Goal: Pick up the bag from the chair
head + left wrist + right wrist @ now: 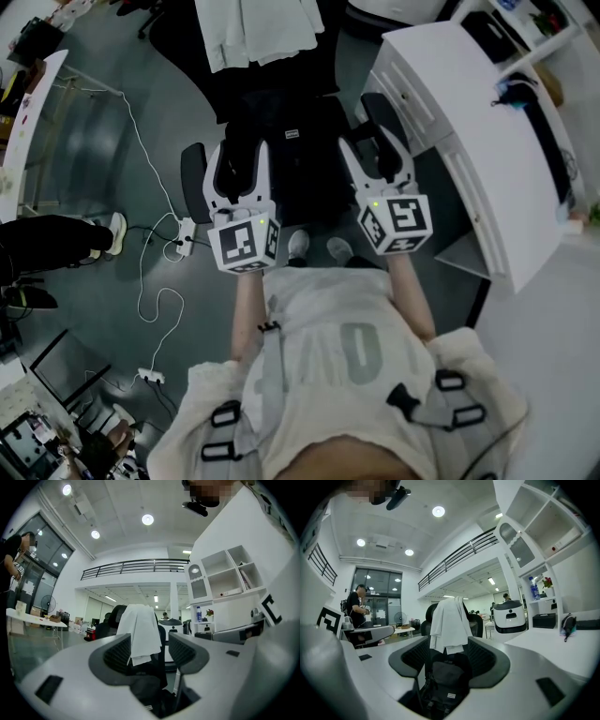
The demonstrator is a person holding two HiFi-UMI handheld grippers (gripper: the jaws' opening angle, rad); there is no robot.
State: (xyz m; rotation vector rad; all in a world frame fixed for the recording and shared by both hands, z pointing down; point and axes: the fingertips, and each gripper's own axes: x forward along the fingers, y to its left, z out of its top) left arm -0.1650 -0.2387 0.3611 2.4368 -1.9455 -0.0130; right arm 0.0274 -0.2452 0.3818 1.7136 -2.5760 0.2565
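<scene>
Some of the bag hides behind left gripper and right gripper.

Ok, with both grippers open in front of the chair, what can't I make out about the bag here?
- Bag outline: in the head view it is black against the black chair, and the left gripper and right gripper cover its sides.
- Bag's bottom: cut off by the gripper bodies in both gripper views.
- Bag's label: too small to read.
- Chair back: largely draped by the white cloth.
- Handle or strap: not distinguishable in any view.
</scene>
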